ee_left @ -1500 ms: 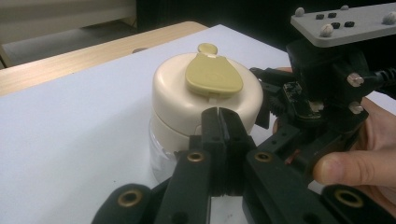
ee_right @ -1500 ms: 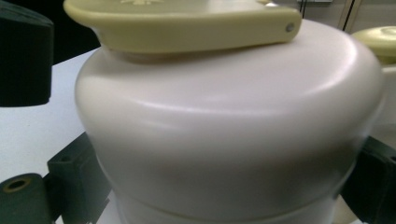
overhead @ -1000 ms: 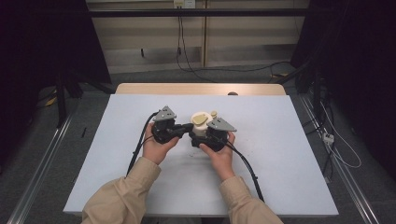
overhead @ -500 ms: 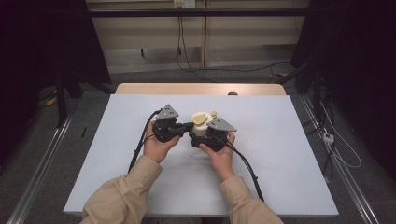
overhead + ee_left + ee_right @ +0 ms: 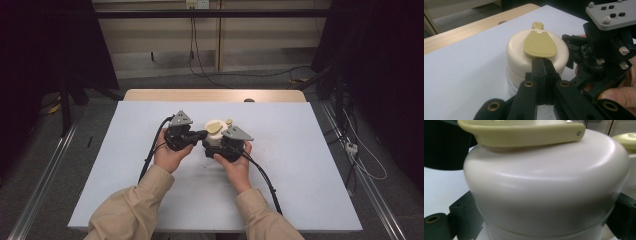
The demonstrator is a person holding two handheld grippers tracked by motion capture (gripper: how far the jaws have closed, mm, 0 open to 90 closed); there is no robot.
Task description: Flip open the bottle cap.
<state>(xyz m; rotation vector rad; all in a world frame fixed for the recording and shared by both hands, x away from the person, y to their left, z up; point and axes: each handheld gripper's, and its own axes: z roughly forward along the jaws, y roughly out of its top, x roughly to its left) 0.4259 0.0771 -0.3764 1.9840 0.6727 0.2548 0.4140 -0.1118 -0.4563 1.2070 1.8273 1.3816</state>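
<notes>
No text, label or number is legible.

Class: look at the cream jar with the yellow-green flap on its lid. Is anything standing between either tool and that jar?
Nothing visible does. The left tool, jaws shut, has its tips at the flap on the jar; the right tool's jaws sit either side of the jar.

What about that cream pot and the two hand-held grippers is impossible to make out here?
- Cream container: its base, hidden behind the left hand-held gripper in the left gripper view and cut off by the bottom edge in the right gripper view.
- Right hand-held gripper: its jaw tips, hidden behind the container in the high view.
- Tan flap: whether the shut left jaws pinch its edge is unclear.
</notes>
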